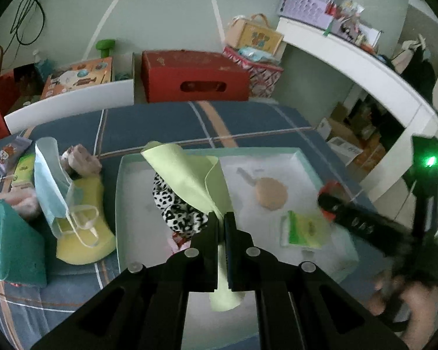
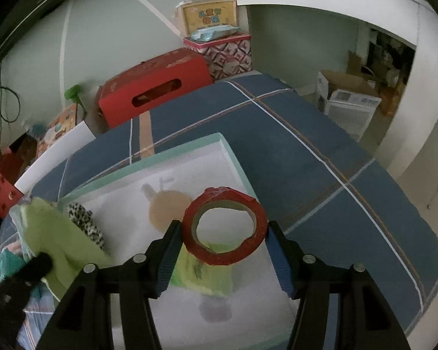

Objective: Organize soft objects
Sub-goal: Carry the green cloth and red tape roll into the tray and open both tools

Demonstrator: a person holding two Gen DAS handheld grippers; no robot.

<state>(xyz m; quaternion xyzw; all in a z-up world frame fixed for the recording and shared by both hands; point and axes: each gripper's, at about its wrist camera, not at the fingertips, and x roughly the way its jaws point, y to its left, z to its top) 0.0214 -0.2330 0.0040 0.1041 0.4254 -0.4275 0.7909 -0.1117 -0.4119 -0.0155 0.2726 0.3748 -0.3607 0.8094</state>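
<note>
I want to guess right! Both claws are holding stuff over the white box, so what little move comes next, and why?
Probably lower the left claw a little and let go: its light green cloth already hangs over the white box, above the spotted fabric. The right claw grips the red tape roll.

Each black tool (image 1: 221, 218) (image 2: 222, 250) is showing angular linkage arms, round silver screws and blue ribbed pads (image 2: 279, 258) lining its fingers.

A pale lime-green soft cloth (image 1: 187, 175) hangs above a black-and-white leopard-spotted fabric piece (image 1: 178, 207) in the mint-rimmed white shallow box (image 1: 118, 204). To the right is a red tape roll (image 2: 224, 227), all over navy plaid bedding (image 2: 321, 151) with white and orange lines.
</note>
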